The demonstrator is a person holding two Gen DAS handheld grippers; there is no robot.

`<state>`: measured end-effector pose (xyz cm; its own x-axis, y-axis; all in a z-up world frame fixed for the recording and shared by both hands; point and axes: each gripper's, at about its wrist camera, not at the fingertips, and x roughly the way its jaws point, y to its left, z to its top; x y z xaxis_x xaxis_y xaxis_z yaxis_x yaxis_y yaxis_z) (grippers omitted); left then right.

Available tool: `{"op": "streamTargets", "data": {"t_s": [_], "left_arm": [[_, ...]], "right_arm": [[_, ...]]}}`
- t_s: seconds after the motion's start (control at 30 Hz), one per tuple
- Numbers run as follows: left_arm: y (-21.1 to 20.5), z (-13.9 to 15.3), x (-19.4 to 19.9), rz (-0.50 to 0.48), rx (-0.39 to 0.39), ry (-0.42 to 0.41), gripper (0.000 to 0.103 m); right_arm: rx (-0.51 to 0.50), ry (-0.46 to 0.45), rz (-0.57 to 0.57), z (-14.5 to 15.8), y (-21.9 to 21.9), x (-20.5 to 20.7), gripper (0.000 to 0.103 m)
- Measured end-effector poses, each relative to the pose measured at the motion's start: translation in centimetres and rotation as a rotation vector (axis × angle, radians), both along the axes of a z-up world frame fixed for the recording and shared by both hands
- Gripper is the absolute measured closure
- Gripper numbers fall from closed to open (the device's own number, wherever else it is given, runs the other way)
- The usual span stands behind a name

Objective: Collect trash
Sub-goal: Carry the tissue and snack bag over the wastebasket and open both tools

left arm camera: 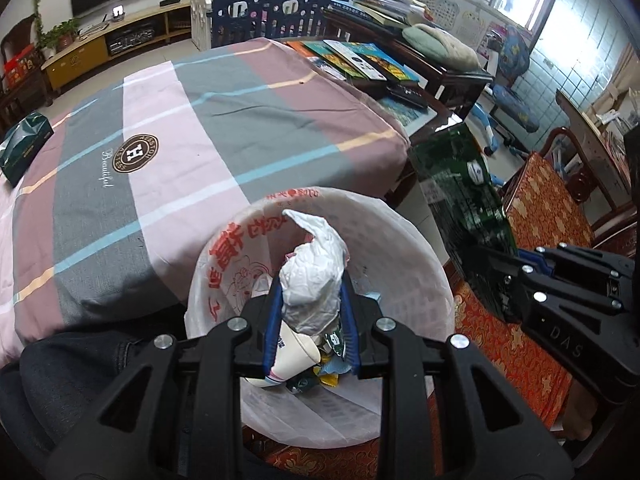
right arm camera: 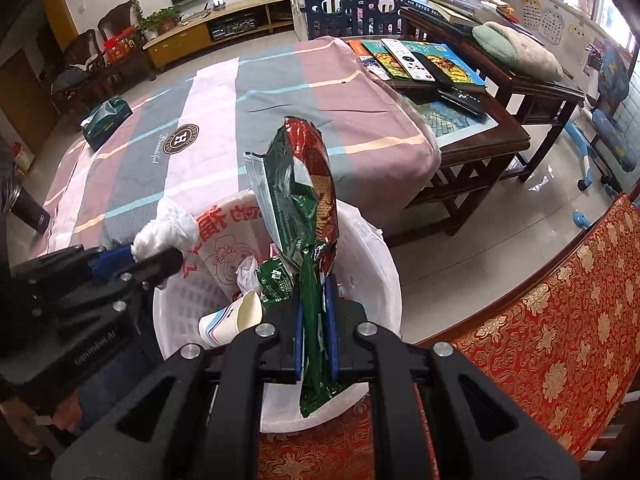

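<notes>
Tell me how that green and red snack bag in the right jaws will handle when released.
The snack bag looks thin and creased, so probably light and floppy. Pinched at its lower part, its top leans, so it likely flutters into the bin rather than dropping straight.

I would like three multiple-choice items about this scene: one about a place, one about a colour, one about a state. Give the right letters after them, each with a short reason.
1. Where does the paper cup lie?
A. on the bedspread
B. inside the white bin
C. on the wooden table

2. What colour is the print on the bin liner?
A. red
B. blue
C. black

3. What is the state of the right gripper?
A. open and empty
B. shut on a cup
C. shut on the snack bag

Key: 1 B, the cup rests among the trash within the white bin. 2 A, the characters on the liner are red. 3 C, the jaws pinch the green and red snack bag over the bin.
</notes>
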<state>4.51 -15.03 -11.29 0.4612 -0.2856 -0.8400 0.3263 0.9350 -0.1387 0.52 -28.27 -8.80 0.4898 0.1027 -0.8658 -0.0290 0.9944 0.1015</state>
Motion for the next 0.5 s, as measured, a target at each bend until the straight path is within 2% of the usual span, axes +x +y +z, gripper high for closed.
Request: {"op": "streamTargets", "data": {"t_s": [0.4, 0.47, 0.5], "left_arm": [[-0.1, -1.5, 0.2, 0.006, 0.018, 0.037, 0.074], [-0.1, -1.6, 0.2, 0.005, 0.016, 0.042, 0.071], [0.0, -1.5, 0.2, 0.009, 0.018, 0.039, 0.066]], "right_arm": [[-0.007, 0.028, 0.006, -0.8, 0.3, 0.4, 0.092], [-0.007, 0.033, 0.006, -0.8, 0.3, 0.5, 0.092], [-0.005, 0.035, 0.005, -0.9, 0.3, 0.5, 0.092]]}}
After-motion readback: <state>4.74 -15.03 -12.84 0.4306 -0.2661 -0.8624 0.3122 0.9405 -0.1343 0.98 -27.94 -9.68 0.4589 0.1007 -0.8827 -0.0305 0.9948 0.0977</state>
